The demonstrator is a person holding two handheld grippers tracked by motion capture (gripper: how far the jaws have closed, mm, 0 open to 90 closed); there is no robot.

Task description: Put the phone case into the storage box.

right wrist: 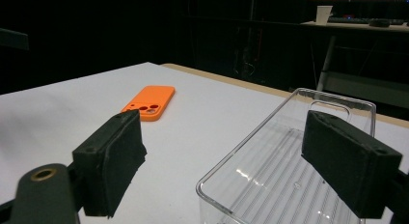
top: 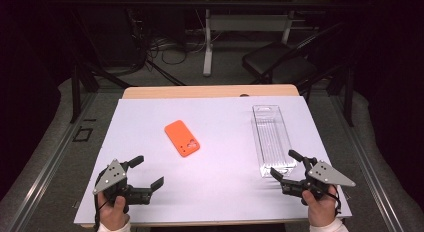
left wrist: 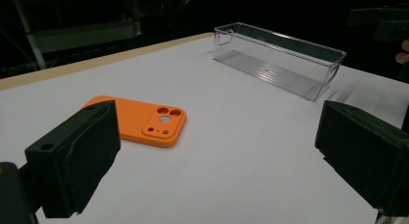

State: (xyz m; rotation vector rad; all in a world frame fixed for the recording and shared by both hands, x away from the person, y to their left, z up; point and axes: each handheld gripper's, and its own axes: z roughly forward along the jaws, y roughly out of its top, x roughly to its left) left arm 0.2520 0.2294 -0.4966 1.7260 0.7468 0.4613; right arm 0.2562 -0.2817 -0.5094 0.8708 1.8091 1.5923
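Note:
An orange phone case (top: 182, 137) lies flat on the white table top (top: 220, 192), camera cut-out toward me. In the left gripper view the phone case (left wrist: 140, 120) sits just beyond the left jaw. A clear plastic tray (top: 271, 138) stands empty at the right, long side running away from me. My left gripper (top: 149, 171) rests at the near left, open, nothing between its jaws. My right gripper (top: 284, 164) is open at the tray's near end. In the right gripper view the clear tray (right wrist: 270, 175) lies between and beyond the jaws, and the phone case (right wrist: 149, 103) lies farther off.
The white sheet covers a wooden table whose far edge (top: 210, 91) shows bare. Beyond it are a black chair (top: 280, 62), a desk leg (top: 207, 42) and floor cables. White surface lies open between case and tray.

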